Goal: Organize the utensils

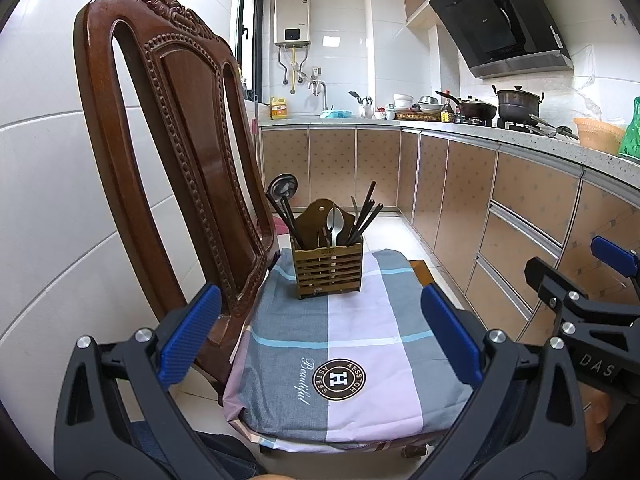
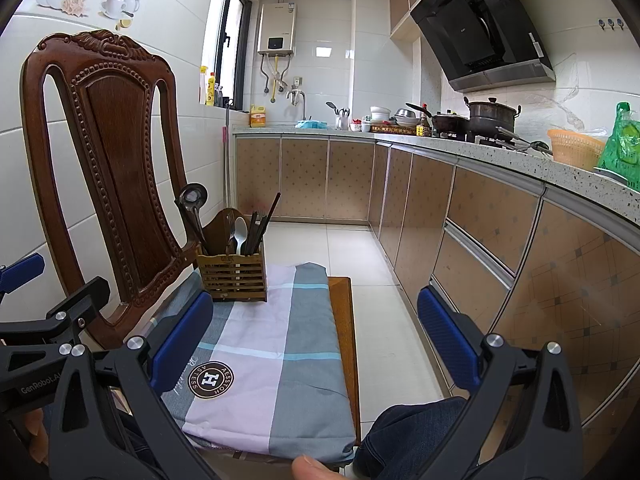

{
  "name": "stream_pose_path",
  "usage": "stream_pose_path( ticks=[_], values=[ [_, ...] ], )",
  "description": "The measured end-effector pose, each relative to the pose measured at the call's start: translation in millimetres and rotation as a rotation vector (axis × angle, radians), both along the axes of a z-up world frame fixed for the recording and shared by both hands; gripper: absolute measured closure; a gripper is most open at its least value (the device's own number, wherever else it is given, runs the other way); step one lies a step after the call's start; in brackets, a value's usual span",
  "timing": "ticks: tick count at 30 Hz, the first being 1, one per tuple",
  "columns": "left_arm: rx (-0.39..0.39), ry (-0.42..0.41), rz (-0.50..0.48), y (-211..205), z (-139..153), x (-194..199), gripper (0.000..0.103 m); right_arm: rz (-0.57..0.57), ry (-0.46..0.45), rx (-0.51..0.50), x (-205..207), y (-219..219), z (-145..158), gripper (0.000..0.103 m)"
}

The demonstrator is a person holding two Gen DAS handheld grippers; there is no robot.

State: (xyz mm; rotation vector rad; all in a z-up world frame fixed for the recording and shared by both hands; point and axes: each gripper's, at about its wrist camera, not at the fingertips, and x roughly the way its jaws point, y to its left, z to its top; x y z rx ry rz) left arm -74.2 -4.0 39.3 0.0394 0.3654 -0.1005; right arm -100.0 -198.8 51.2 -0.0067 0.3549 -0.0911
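Left wrist view: kitchen, utensil holder on plaid cushion, both grippers' jaws spread

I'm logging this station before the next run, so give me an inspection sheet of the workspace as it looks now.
Surface: plaid cushion on a wooden chair.
Job's things: slatted utensil holder upright on the cushion, holding spoons, chopsticks and a ladle.
Clutter: nothing seen on the cushion.
Grippers: left gripper and right gripper both open, empty, short of the holder.
Cables: nothing seen.
Surroundings: kitchen counter with pots, range hood.
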Motion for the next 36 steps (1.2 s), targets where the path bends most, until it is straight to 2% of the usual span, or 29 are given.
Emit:
stream_pose_path(
  ticks=[17, 21, 24, 28, 30, 32, 36],
  values=[
    [-0.013, 0.036, -0.006, 2.0, -2.0, 7.9, 0.004, 0.009, 0.014, -0.009, 4.2, 3.0, -8.0, 0.003],
    [0.02, 0.101, 0.044, 4.0, -13.5, 22.4, 0.004, 0.023, 0.082, -0.007, 21.8, -1.7, -19.3, 0.003],
    [0.035, 0.201, 0.103, 11.7, -32.2, 42.8, 0.004, 0.07, 0.227, -0.01, 60.4, -2.8, -50.6, 0.003],
    [0.069, 0.295, 0.15, 21.0, -56.4, 61.2, 0.004, 0.188, 0.55, -0.134, 138.0, 21.4, -139.0, 0.003],
    [0.085, 0.328, 0.168, 28.4, -69.5, 68.5, 0.004, 0.275, 0.636, -0.164, 166.2, 38.0, -177.7, 0.003],
    [0.088, 0.352, 0.18, 36.8, -80.5, 73.5, 0.004, 0.352, 0.648, -0.183, 183.6, 54.1, -196.9, 0.003],
    [0.085, 0.386, 0.197, 55.0, -98.4, 80.6, 0.004, 0.616, 0.632, -0.229, 214.5, 92.5, -221.7, 0.003]
  ],
)
